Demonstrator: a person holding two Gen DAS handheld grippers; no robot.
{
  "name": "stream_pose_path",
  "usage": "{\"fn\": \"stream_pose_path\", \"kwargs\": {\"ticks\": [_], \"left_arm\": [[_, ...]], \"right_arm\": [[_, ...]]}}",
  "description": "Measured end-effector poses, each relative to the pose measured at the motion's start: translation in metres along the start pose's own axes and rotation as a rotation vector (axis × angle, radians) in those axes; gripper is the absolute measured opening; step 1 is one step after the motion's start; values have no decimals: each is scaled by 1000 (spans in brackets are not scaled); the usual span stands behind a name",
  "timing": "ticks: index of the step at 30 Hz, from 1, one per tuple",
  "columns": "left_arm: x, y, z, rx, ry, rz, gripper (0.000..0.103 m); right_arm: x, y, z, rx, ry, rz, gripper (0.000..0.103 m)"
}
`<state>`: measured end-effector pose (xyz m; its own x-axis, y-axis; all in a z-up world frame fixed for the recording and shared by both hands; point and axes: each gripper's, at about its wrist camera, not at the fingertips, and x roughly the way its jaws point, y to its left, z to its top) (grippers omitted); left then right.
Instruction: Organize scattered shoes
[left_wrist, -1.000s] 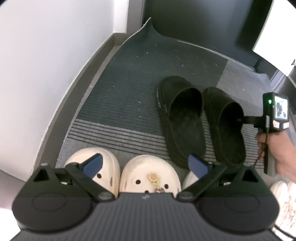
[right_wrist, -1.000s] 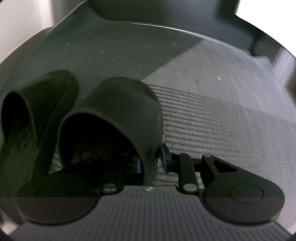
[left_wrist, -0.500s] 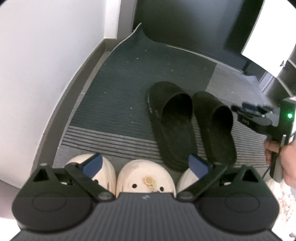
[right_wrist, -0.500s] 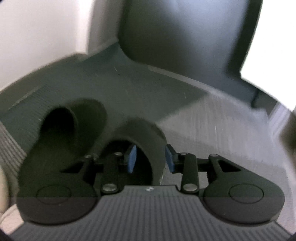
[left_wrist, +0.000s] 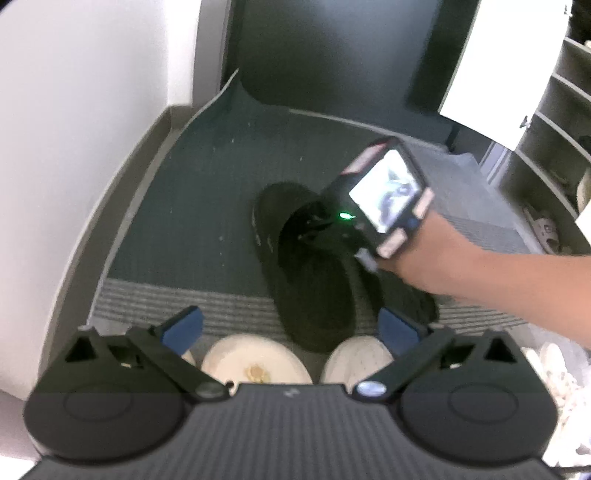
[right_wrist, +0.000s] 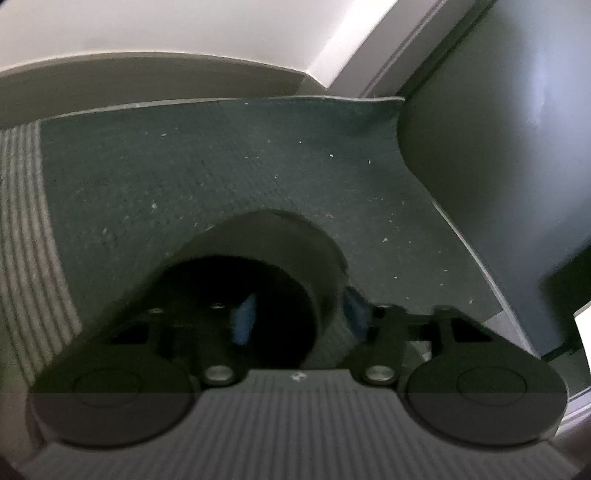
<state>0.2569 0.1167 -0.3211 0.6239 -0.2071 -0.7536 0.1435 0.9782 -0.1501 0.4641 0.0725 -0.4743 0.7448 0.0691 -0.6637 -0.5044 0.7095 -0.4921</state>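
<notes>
on a dark entry mat (left_wrist: 177, 206), the left gripper (left_wrist: 291, 328) hangs with its blue-padded fingers (left_wrist: 183, 328) spread wide and nothing between them, just above the rounded toes of cream clogs (left_wrist: 255, 363) lined up at the mat's striped grey border (left_wrist: 192, 306). ahead of it lie two black slides (left_wrist: 310, 295), side by side and touching, toes pointing toward the dark door (left_wrist: 332, 55). the person's right hand (left_wrist: 417, 254) reaches in from the right over the slides, carrying the right gripper's handle with its lit screen (left_wrist: 388, 192) and a green indicator light (left_wrist: 345, 216); it hides much of the right-hand slide. a white sneaker (left_wrist: 557, 373) shows at the lower right edge, and an open shoe shelf (left_wrist: 554, 122) stands at the far right with a pale sandal (left_wrist: 546, 229) near its foot.

from the right wrist, the right gripper (right_wrist: 301, 317) has one blue pad (right_wrist: 243, 321) inside the opening of a black slide's strap (right_wrist: 295, 243) and the other pad on the outside, the strap's side wall between them. the view is blurred, and whether the pads actually press the strap cannot be told. the slide sits on the dark mat, near the corner where the pale wall (right_wrist: 184, 26) meets the door frame.
</notes>
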Motion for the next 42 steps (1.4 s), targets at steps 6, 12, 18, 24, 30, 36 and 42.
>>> {"fn": "stream_pose_path", "kwargs": {"ticks": [6, 12, 18, 24, 30, 36, 42], "left_arm": [[-9, -2, 4, -39, -50, -121, 102], [-12, -10, 3, -24, -88, -168, 103], [4, -13, 5, -22, -72, -160, 103], [-31, -21, 20, 18, -120, -79, 102], [-104, -68, 68, 146, -105, -65, 102], [-224, -130, 170, 217, -62, -93, 102], [-360, -193, 298, 167, -113, -13, 102]], "right_arm": [[-5, -12, 1, 63, 84, -87, 15], [-12, -26, -12, 88, 130, -125, 15], [0, -32, -10, 177, 140, -53, 23], [-36, -71, -21, 575, 92, 109, 33], [-160, -137, -37, 777, -4, 86, 33], [-344, -213, -52, 927, 55, 78, 33], [-503, -274, -33, 962, 111, 58, 33]]}}
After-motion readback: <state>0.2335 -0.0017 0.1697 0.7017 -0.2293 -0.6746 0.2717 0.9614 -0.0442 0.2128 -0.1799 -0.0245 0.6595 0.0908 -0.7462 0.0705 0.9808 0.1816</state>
